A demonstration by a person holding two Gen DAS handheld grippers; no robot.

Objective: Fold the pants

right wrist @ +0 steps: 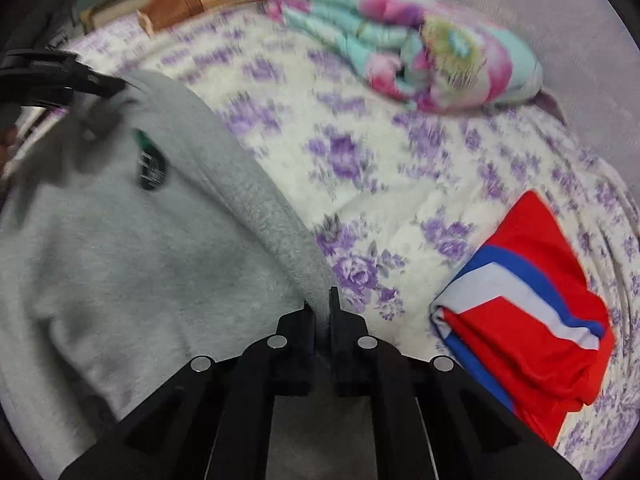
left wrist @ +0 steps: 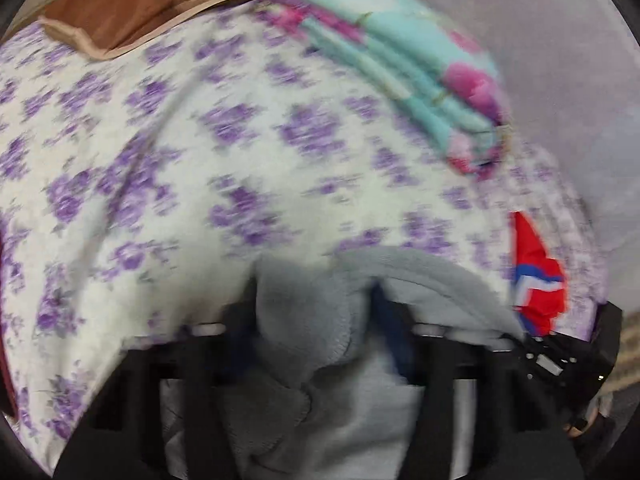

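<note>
Grey sweatpants [right wrist: 132, 248] hang over the bed's [right wrist: 360, 184] near edge, right tool [right wrist: 321, 304] and left tool [left wrist: 320, 320] each pinching fabric, so I'd keep both grips level while laying them flat.

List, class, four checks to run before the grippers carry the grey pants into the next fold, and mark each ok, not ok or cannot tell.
1. Right gripper shut on the grey pants' ribbed edge: ok.
2. Left gripper holding grey fabric bunched between its fingers: ok; a firm pinch: cannot tell, blurred.
3. Pants spread smooth between both grips: cannot tell.
4. Floral bedsheet ahead bare for laying down: ok.
5. Folded red garment lies apart from the pants: ok.
6. Folded turquoise quilt lies far back on the bed: ok.
</note>
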